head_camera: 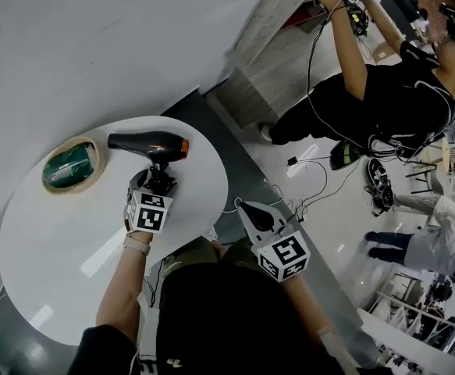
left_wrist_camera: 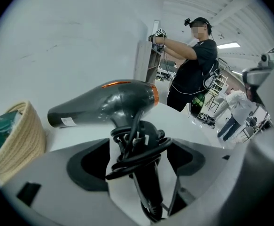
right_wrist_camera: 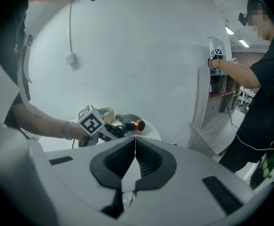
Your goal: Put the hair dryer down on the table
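Observation:
A black hair dryer (head_camera: pixel 145 143) with an orange ring lies on the round white table (head_camera: pixel 63 241), barrel pointing left. Its handle, wound with black cord, runs back between the jaws of my left gripper (head_camera: pixel 158 180). In the left gripper view the hair dryer (left_wrist_camera: pixel 108 102) fills the middle, and the left gripper (left_wrist_camera: pixel 139 159) stands wide open, with white table showing between its left pad and the handle. My right gripper (head_camera: pixel 252 211) hangs off the table's right edge, above the floor. In the right gripper view the right gripper (right_wrist_camera: pixel 135 149) is shut on nothing, with the hair dryer (right_wrist_camera: pixel 127 123) far ahead.
A woven basket (head_camera: pixel 71 165) with a green thing in it stands on the table left of the dryer, close to the nozzle (left_wrist_camera: pixel 14 135). A person in black (head_camera: pixel 383 92) reaches up at a wooden cabinet (head_camera: pixel 274 61). Cables (head_camera: pixel 313 186) trail over the floor.

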`<state>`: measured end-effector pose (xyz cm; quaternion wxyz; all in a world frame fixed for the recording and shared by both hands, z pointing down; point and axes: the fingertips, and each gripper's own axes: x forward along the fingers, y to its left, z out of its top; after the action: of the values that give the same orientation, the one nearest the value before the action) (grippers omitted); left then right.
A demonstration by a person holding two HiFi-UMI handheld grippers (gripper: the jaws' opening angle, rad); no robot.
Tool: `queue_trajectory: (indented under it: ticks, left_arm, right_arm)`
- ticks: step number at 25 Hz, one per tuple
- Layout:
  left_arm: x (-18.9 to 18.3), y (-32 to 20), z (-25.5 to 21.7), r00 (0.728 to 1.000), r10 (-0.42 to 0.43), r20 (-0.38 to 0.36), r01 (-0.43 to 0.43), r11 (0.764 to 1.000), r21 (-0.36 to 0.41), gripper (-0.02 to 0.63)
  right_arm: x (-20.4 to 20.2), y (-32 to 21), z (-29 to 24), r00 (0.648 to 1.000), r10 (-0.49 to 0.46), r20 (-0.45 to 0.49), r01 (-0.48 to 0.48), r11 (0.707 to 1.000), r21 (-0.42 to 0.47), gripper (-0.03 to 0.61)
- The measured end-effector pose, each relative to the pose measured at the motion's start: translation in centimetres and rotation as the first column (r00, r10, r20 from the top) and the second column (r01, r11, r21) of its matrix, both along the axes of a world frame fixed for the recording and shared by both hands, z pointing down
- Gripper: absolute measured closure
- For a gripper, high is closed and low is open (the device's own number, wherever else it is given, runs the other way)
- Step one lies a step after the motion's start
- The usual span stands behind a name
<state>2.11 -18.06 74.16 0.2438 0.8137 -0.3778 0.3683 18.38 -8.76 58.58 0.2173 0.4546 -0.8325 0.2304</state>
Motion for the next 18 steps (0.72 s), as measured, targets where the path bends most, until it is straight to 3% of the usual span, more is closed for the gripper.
queue_trajectory:
  ticks: [6,11,18]
  left_arm:
    - [-1.2,1.0,-3.3,0.998,-0.057,-0.018,0.058,0.998,0.026,0.245]
    - [-3.2,2.3,-6.8,0.989,-0.138,-0.057,0.142,0.987,0.071,0.287]
    - [-7.5,3.8,-14.0,0.936,-0.31,-0.164,0.337,0.926,0.17,0.481]
  right_arm:
    - [-1.7,-1.0,-1.2,0.996,-0.077,0.038,0.076,0.997,0.025,0.563]
    - [-4.0,-2.0,-2.8,0.983,-0.164,0.082,0.159,0.985,0.062,0.563]
    - [-8.0,-2.9,-5.7,0.945,-0.305,0.116,0.293,0.95,0.11,0.563]
